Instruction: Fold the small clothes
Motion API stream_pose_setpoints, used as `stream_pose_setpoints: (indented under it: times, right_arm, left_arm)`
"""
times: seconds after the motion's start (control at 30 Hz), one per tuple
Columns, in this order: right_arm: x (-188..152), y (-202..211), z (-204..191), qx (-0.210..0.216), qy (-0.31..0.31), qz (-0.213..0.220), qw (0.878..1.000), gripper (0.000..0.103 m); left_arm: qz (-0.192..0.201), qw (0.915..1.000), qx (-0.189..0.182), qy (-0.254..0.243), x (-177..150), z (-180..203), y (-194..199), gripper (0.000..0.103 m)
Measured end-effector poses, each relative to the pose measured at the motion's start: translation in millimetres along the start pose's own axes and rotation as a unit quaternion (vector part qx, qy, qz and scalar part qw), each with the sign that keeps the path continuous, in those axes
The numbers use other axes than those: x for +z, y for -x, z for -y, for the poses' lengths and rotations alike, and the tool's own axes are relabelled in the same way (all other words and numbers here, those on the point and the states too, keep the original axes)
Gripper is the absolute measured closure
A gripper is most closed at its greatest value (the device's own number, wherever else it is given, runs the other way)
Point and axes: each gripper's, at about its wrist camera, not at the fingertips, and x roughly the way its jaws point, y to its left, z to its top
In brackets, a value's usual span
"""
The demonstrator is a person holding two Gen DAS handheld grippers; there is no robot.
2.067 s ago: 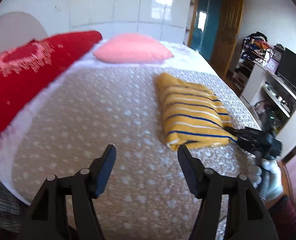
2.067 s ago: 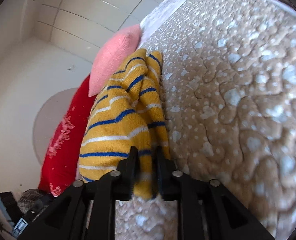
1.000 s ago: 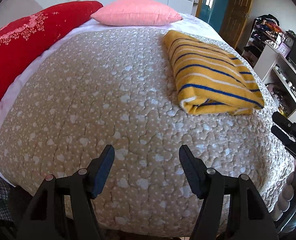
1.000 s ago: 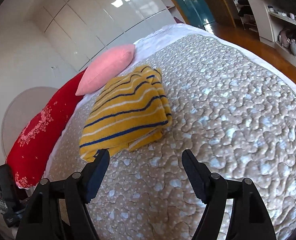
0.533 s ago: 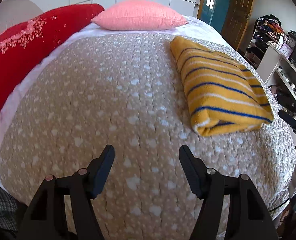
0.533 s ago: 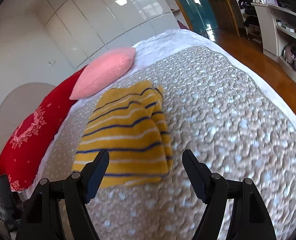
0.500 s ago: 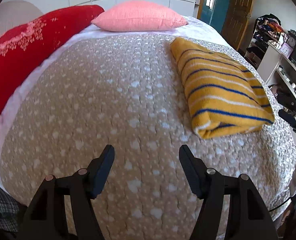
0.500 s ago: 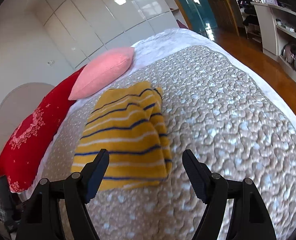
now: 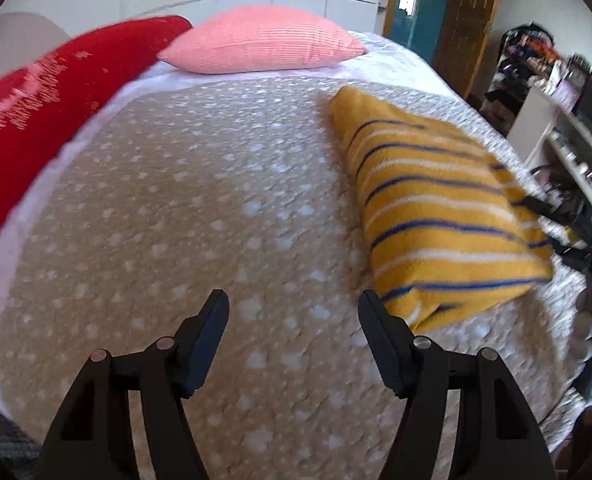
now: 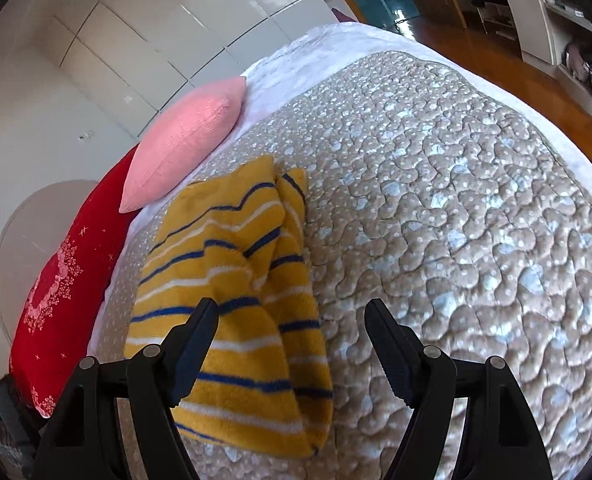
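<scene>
— Red bolster (image 9: 35, 92) on the bed's (image 9: 199, 208) left edge, pink pillow (image 9: 263, 40) at its head; the yellow striped garment (image 9: 436, 216) lies folded near the right edge.

— The left gripper (image 9: 291, 320) and the right gripper (image 10: 291, 328) both gape, holding nothing. A neat finish probably means pressing the fold flat, squaring the edges.

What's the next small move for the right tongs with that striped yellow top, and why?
Probably lower the right tongs and close them on the near edge of the yellow striped top. They are open, over that edge, and the top's layers look uneven there.
</scene>
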Motion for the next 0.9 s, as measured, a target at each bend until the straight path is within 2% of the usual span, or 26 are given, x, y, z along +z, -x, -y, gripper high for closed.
stream_pose_setpoints:
  times: [0.13, 0.23, 0.3, 0.33, 0.43, 0.47, 0.5, 0.57, 0.63, 0.67, 0.77, 0.83, 0.9]
  right_arm:
    - [8, -15, -2, 0.011, 0.003, -0.012, 1.000, 0.023]
    - [15, -36, -4, 0.027, 0.003, -0.037, 0.999, 0.023]
    - [19, -53, -5, 0.048, -0.003, -0.055, 0.997, 0.021]
    - [21, -59, -5, 0.060, -0.008, -0.059, 0.996, 0.019]
    - [26, -76, -7, 0.105, -0.024, -0.076, 0.991, 0.021]
    - [26, -80, -8, 0.123, -0.035, -0.081, 0.988, 0.031]
    - [26, -82, -11, 0.135, -0.051, -0.083, 0.986, 0.032]
    - [25, -80, -21, 0.133, -0.048, -0.075, 0.987, 0.042]
    - [28, -70, -41, 0.139, -0.028, -0.058, 0.988, 0.048]
    - [29, -64, -51, 0.151, -0.019, -0.052, 0.987, 0.049]
    - [28, -54, -82, 0.184, 0.007, -0.040, 0.982, 0.053]
    - [20, -56, -96, 0.183, 0.026, -0.041, 0.982, 0.053]
    - [8, -71, -102, 0.157, 0.033, -0.059, 0.985, 0.049]
  left_arm:
    - [-0.003, 0.9944, -0.097, 0.041, 29, -13, -21, 0.031]
    - [-0.017, 0.9902, -0.134, 0.036, 49, -9, -47, 0.027]
    - [-0.042, 0.9838, -0.171, 0.032, 58, -1, -70, 0.025]
    - [-0.050, 0.9803, -0.188, 0.037, 60, 2, -78, 0.022]
    - [-0.090, 0.9608, -0.254, 0.065, 64, 11, -106, 0.022]
    - [-0.105, 0.9547, -0.268, 0.075, 64, 13, -114, 0.029]
    - [-0.109, 0.9509, -0.278, 0.081, 64, 15, -117, 0.038]
    - [-0.101, 0.9543, -0.270, 0.080, 66, 17, -109, 0.052]
    - [-0.080, 0.9608, -0.257, 0.067, 72, 15, -92, 0.058]
    - [-0.063, 0.9668, -0.240, 0.059, 76, 12, -79, 0.058]
    - [-0.024, 0.9743, -0.217, 0.058, 88, -2, -47, 0.058]
    - [-0.015, 0.9783, -0.198, 0.060, 92, -13, -37, 0.058]
    - [-0.015, 0.9861, -0.152, 0.064, 85, -23, -37, 0.056]
